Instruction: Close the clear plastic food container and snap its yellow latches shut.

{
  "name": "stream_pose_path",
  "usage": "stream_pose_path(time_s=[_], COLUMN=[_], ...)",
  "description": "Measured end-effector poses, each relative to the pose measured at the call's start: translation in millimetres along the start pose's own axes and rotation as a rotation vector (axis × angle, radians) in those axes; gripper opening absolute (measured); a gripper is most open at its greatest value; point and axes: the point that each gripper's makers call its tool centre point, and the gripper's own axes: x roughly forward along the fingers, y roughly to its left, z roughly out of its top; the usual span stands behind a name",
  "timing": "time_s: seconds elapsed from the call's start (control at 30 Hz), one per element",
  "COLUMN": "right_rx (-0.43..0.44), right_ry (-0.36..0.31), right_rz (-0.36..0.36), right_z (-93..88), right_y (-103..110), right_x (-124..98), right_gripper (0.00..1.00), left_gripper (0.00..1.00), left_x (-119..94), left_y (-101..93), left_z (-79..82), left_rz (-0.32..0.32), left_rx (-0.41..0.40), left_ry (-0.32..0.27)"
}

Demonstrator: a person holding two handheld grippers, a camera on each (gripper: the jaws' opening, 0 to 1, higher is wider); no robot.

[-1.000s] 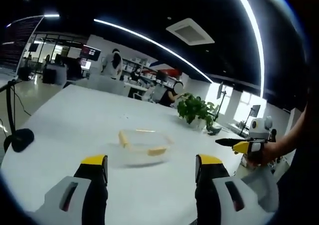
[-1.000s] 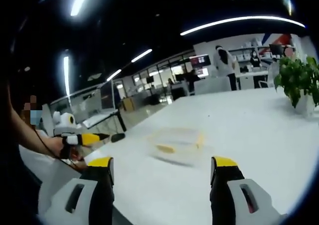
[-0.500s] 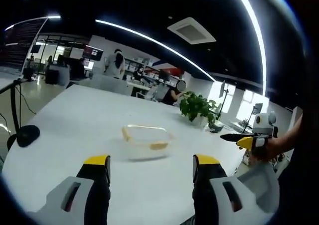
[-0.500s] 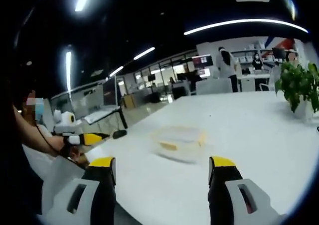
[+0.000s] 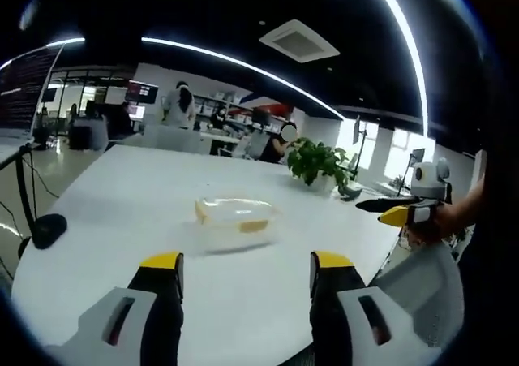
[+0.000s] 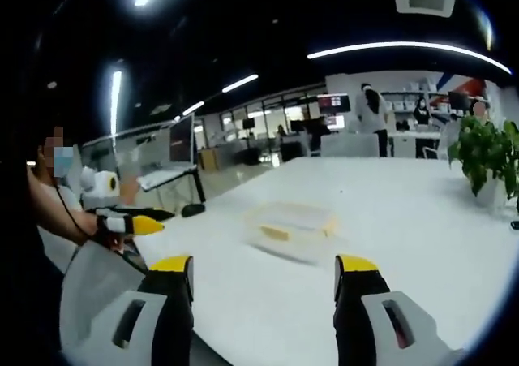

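Holding my left tongs (image 5: 245, 267) wide apart and empty — the clear container (image 5: 233, 221) with yellow latches (a bit blurred) sits ahead on the white worktop (image 5: 122, 195). My right tongs (image 6: 263, 273) gape equally wide, empty — short of it.

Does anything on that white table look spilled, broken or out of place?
Nothing stands out. The container sits flat on the table with nothing spilled around it, though it is too blurred to tell if its latches are shut. Both hand-held grippers, left and right, are open and well short of it.
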Motion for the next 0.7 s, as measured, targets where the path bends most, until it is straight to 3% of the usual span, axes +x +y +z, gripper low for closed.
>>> stream_pose_path(time_s=[0.1,0.7], right_rx=[0.005,-0.048], right_ry=[0.001,0.053], right_rz=[-0.013,0.000], right_z=[-2.5,-17.7], right_y=[-3,7], right_x=[0,3], right_gripper=[0.70,0.69], left_gripper=[0.59,0.54], left_x=[2,0], left_y=[-0.1,-2.4], left_z=[-9.1,-20.3], left_rz=[-0.004,-0.021], left_rx=[0.010,0.033], left_ry=[0.029,0.073])
